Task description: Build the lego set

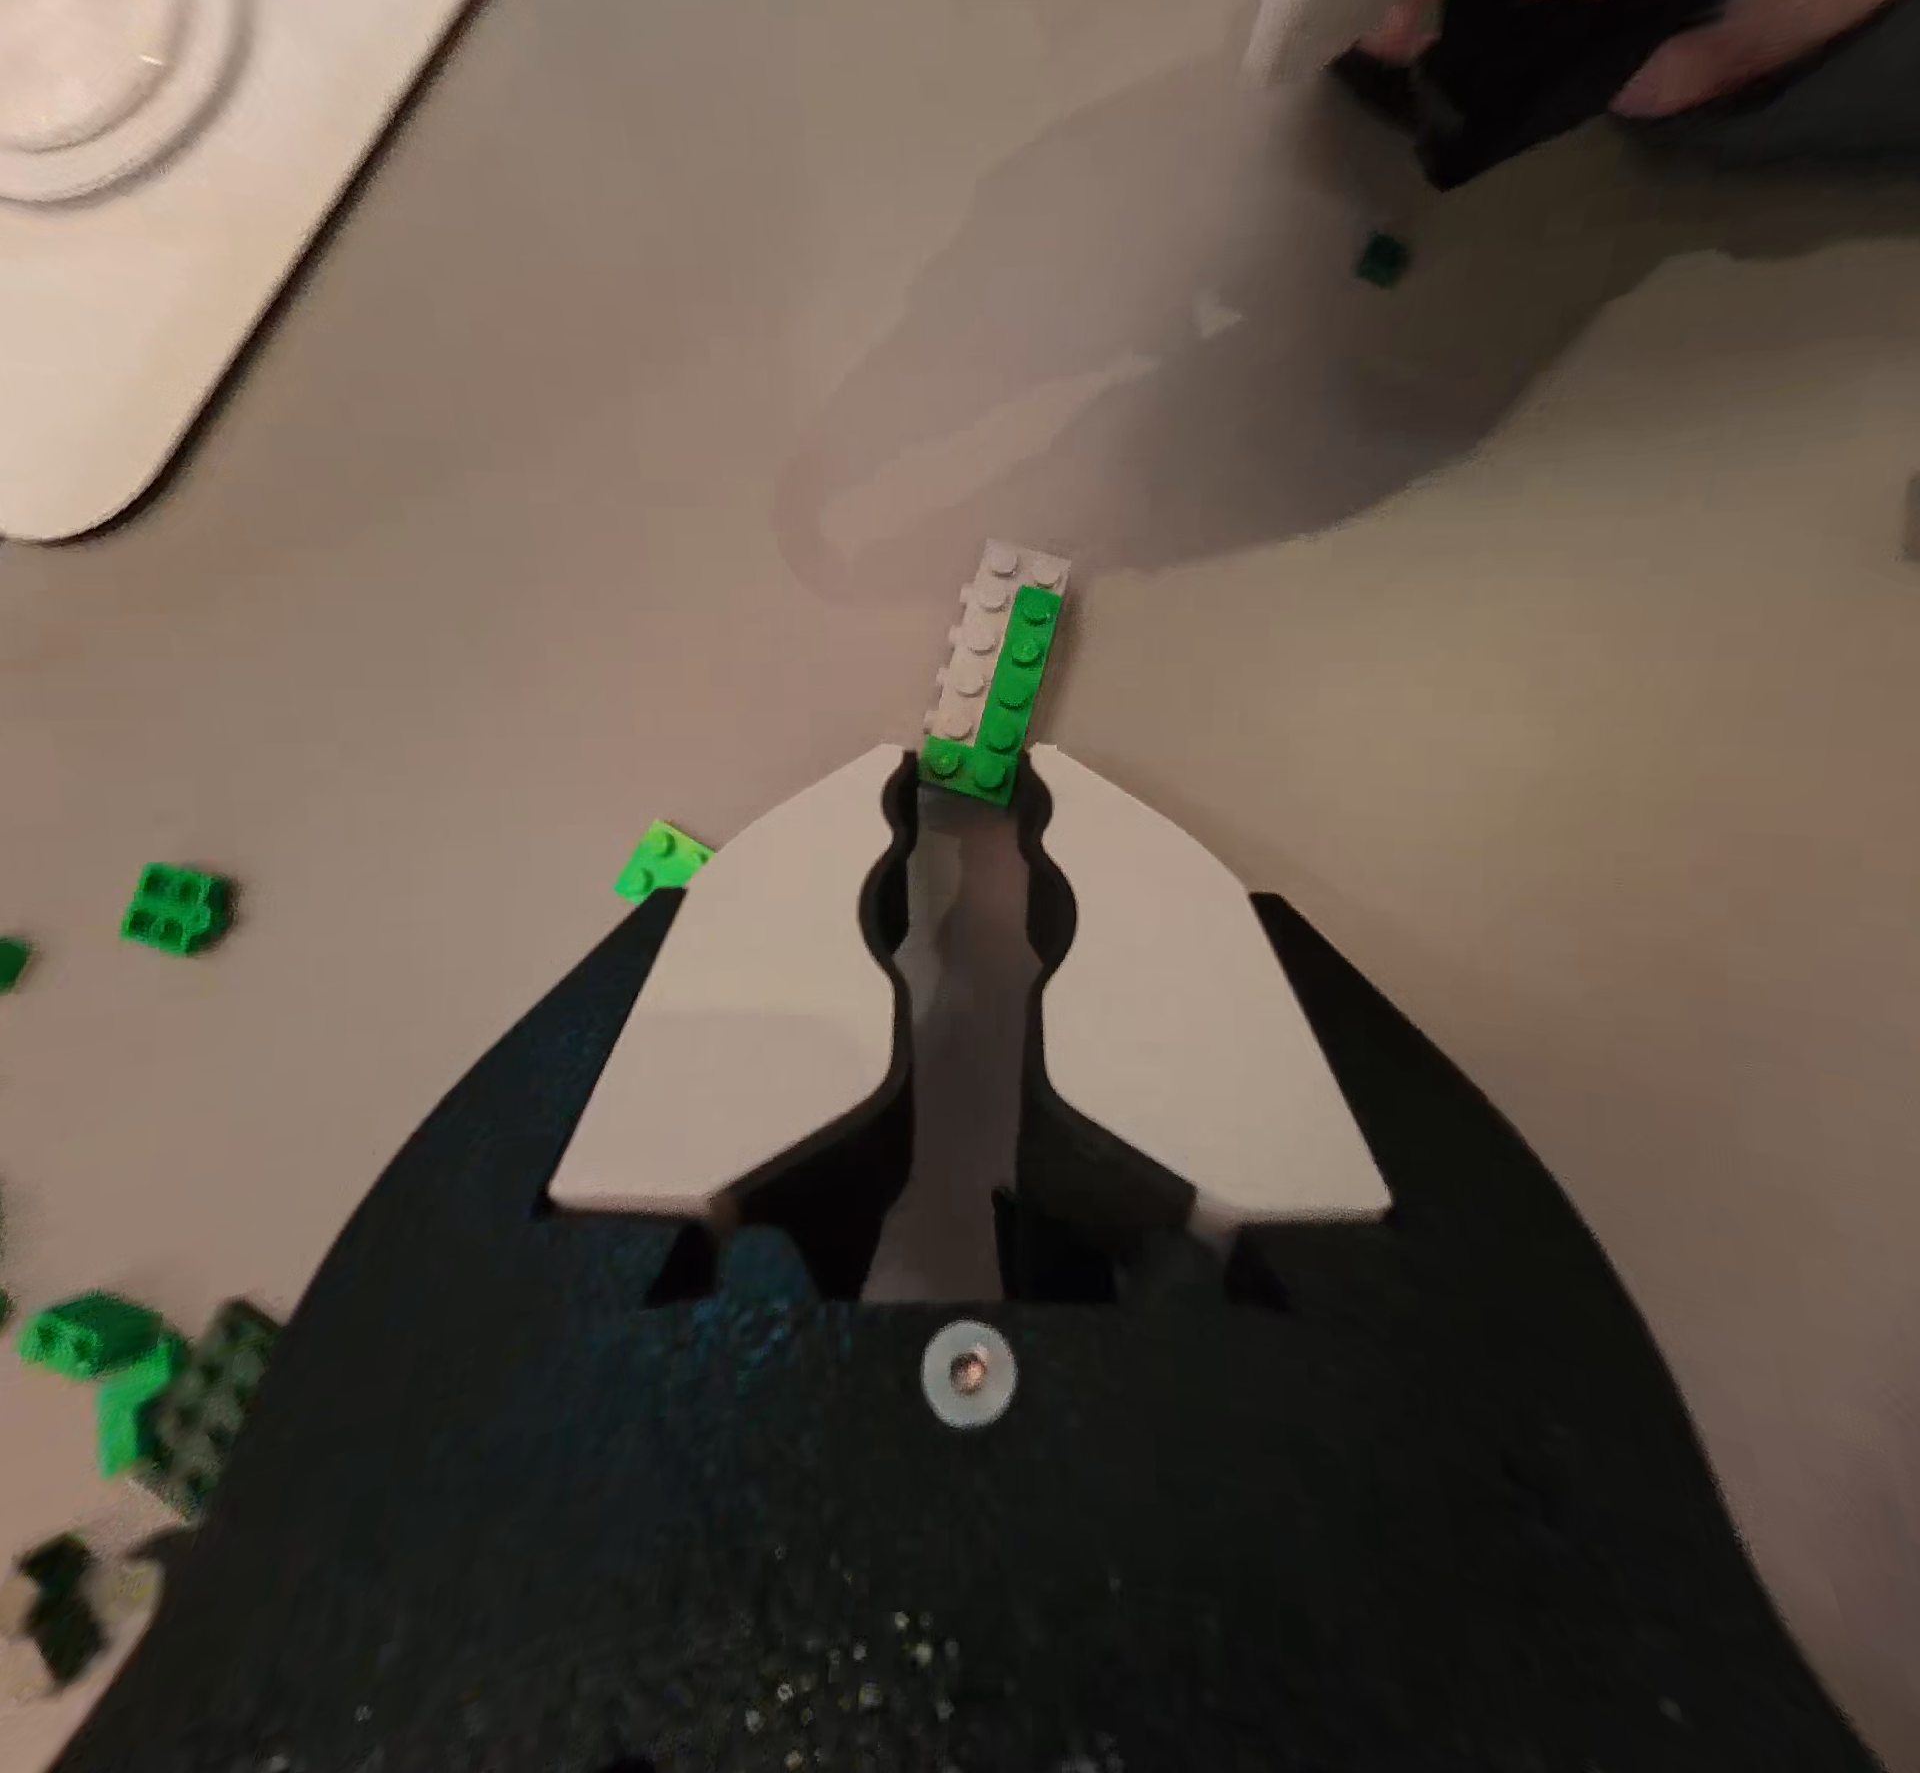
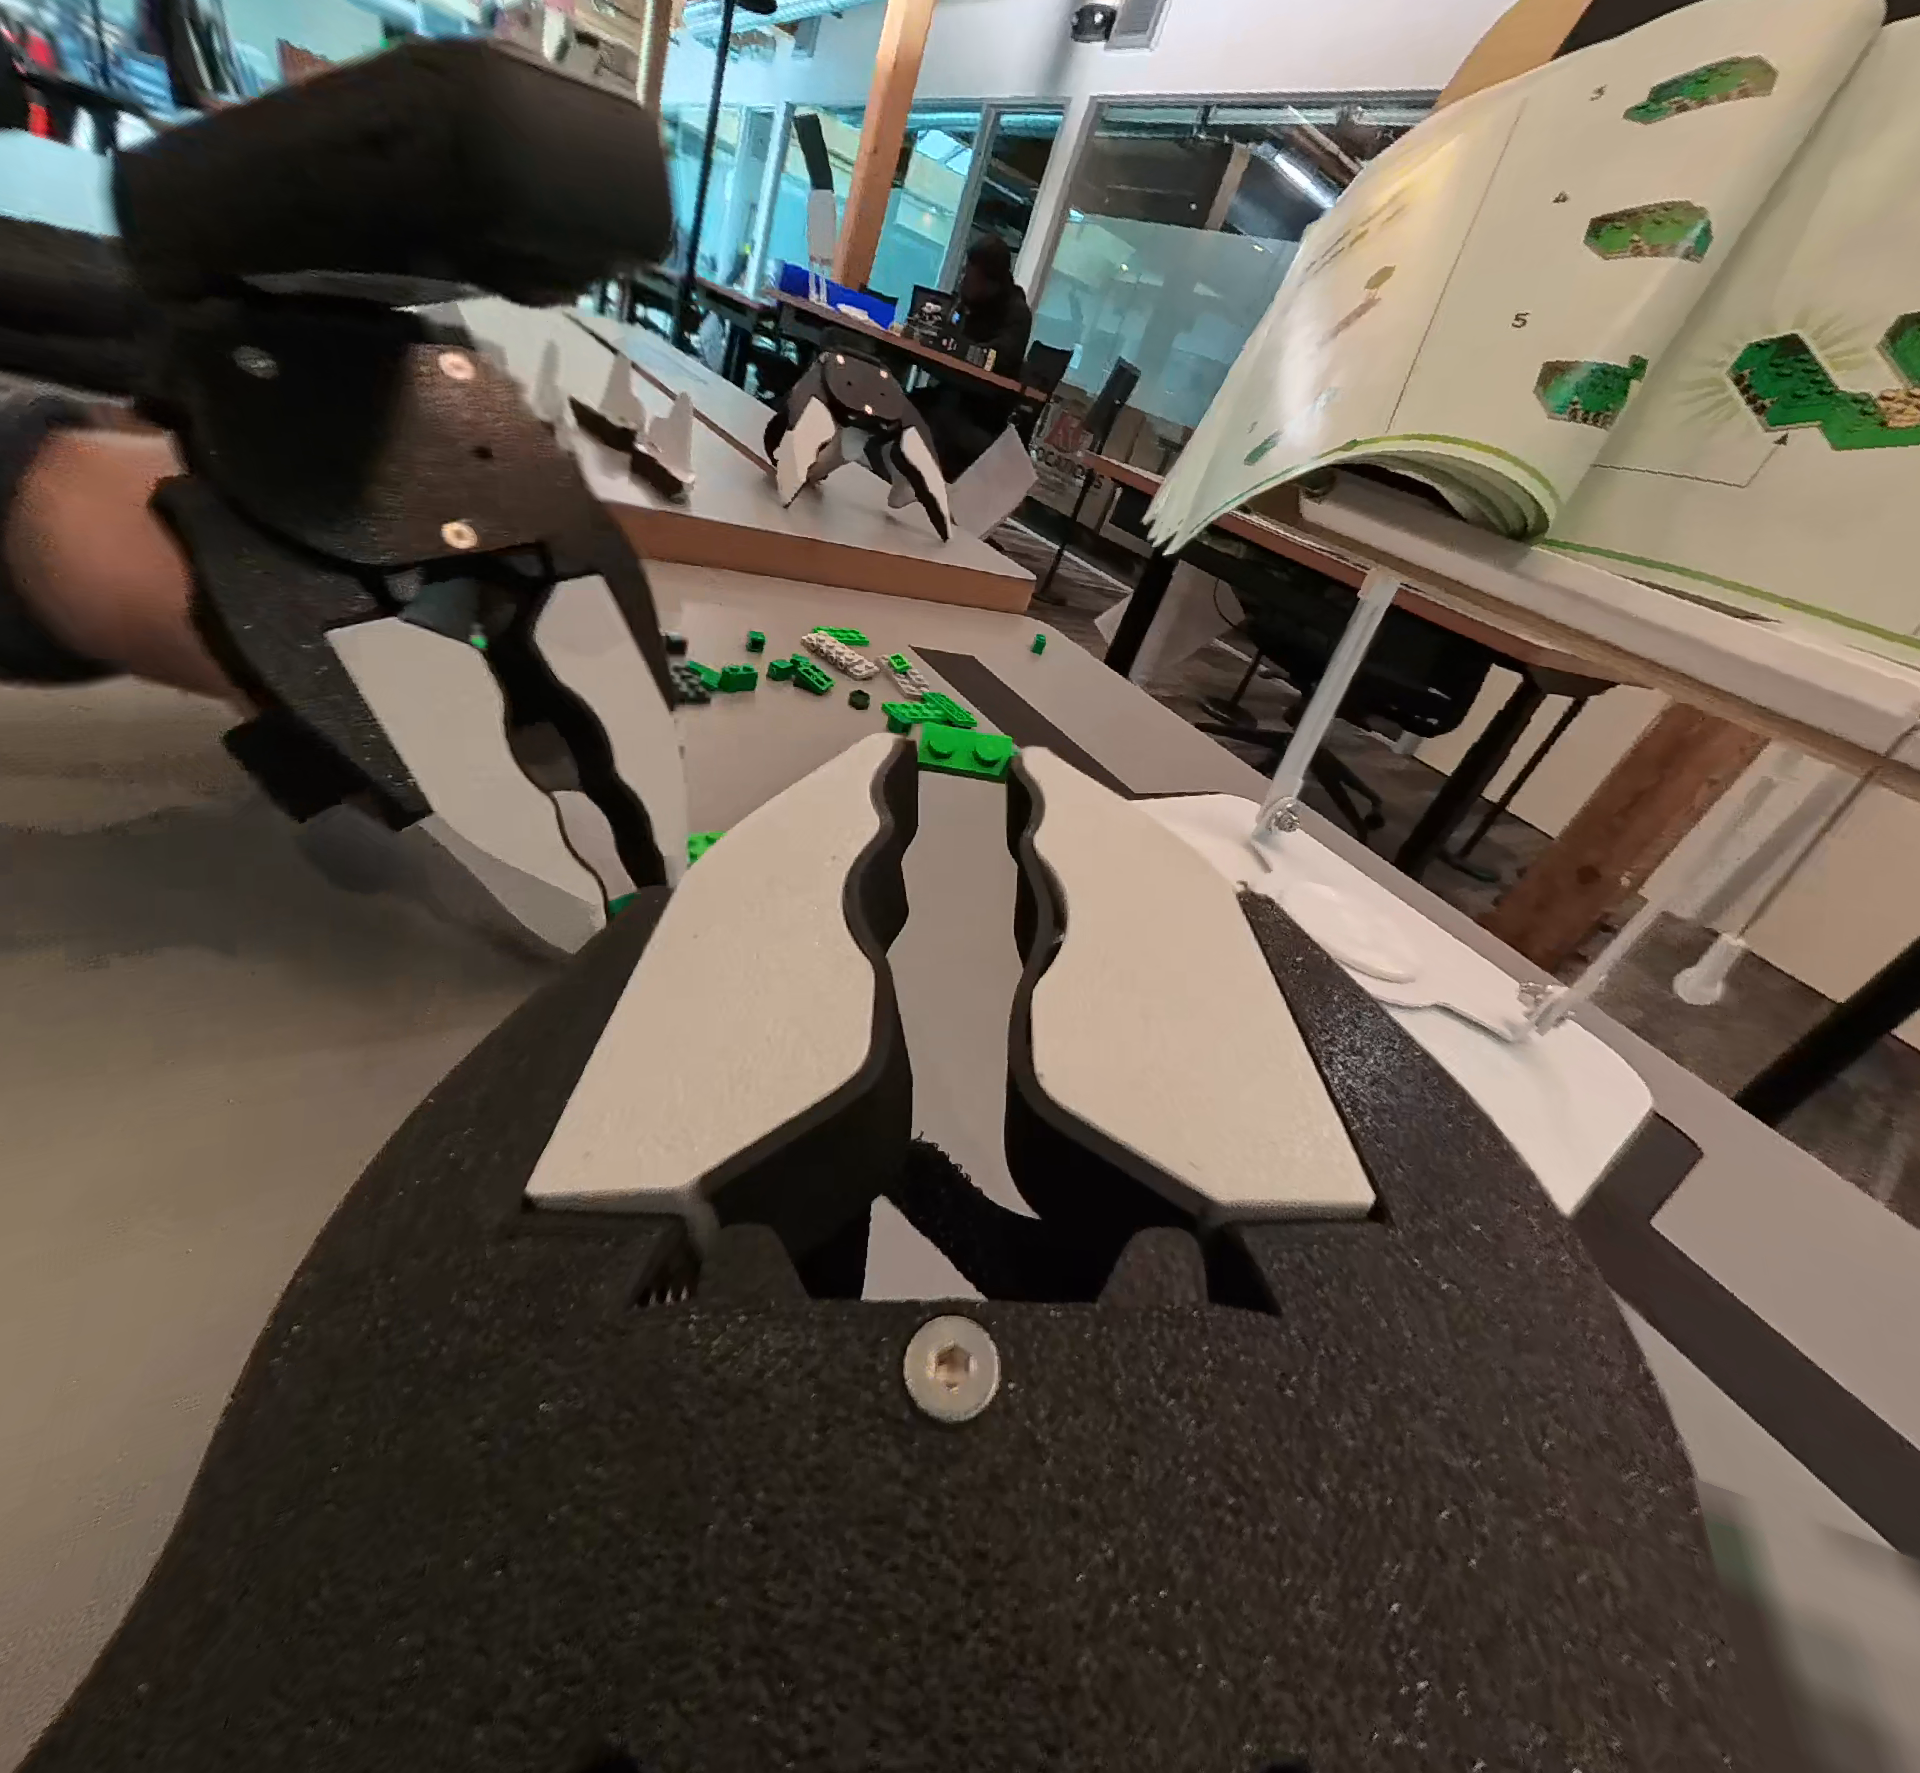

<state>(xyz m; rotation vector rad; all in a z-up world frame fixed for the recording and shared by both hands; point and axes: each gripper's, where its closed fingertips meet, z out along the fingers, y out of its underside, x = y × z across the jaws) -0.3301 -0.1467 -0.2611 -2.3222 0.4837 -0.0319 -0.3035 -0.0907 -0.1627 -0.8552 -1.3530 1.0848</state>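
Plainly, both grippers are clamped on small parts. At frame centre in the left wrist view, the left gripper pinches the green end of a grey-and-green plate assembly above the table. The right gripper pinches a green plate. These pieces look light, stiff and slick, so edge-on grips near an end suit them. Loose bricks lie mid-frame, an instruction booklet upper right; the room behind is an open workshop.

The long plate was grey with a bright green L-shaped piece on top. Loose bricks were bright green. The table was plain grey. The booklet was white with green pictures.
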